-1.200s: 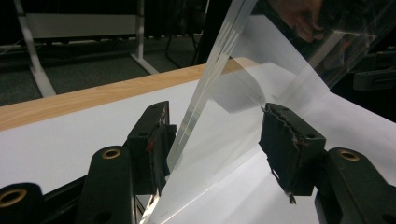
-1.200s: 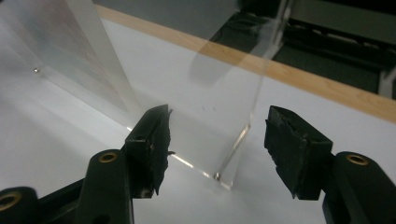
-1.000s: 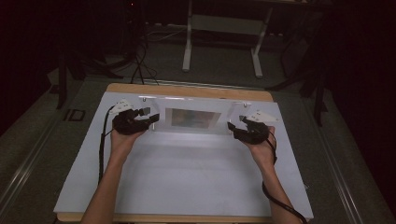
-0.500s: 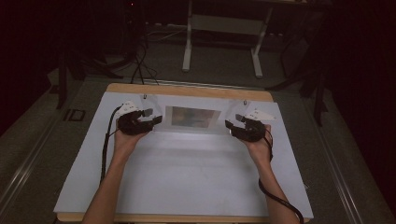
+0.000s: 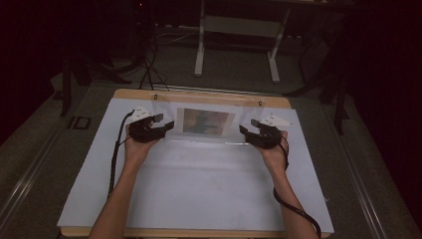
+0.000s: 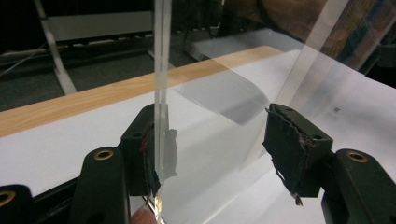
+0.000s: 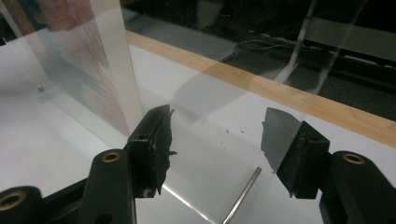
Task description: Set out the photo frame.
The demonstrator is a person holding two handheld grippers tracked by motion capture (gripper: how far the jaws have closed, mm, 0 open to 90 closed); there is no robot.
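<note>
Clear acrylic picture frame (image 5: 206,122) standing upright at far middle of white surface (image 5: 199,184), printed picture inside. Left claw (image 5: 160,125) apart, frame's edge between its jaws, touching one pad, not clamped. Right claw (image 5: 247,131) apart at frame's other end. Recommended: close both evenly on the end edges, keep frame vertical, avoid scraping. No legible brand, label or writing found.

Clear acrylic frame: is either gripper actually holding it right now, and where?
Neither. The left gripper and right gripper stand open at the clear acrylic frame's side edges, pads not clamping.
</note>
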